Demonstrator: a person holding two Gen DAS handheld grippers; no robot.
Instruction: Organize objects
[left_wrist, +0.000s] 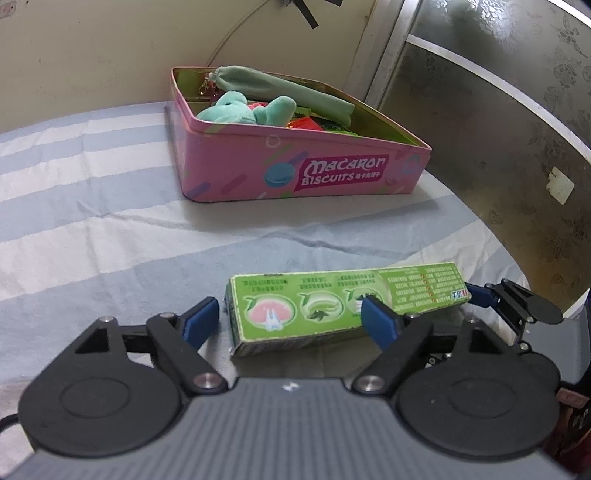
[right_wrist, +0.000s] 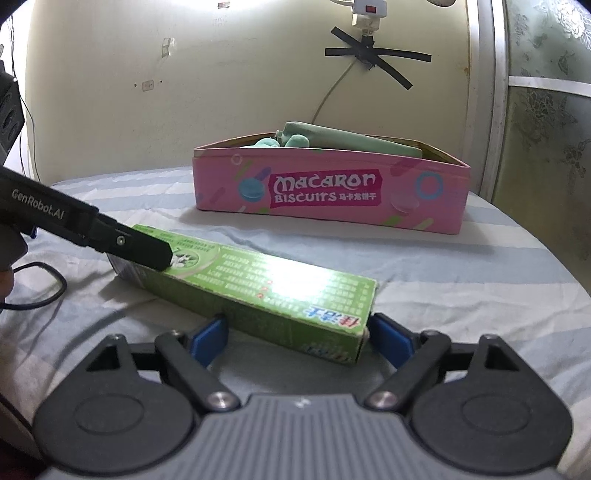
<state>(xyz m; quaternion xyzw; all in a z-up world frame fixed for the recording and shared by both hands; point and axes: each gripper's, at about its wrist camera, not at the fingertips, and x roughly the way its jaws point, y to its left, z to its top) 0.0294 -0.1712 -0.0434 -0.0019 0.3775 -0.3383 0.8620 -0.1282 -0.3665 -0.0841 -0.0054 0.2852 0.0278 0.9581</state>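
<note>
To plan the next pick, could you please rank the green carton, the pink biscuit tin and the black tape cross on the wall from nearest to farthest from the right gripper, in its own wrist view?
1. Green carton: on the striped cloth, its near end between the right gripper jaws.
2. Pink biscuit tin: farther back, centre-right.
3. Black tape cross: on the wall behind the tin.

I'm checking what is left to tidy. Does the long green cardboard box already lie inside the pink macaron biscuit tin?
No, the green cardboard box lies on the striped bedsheet, in front of the pink tin.
</note>
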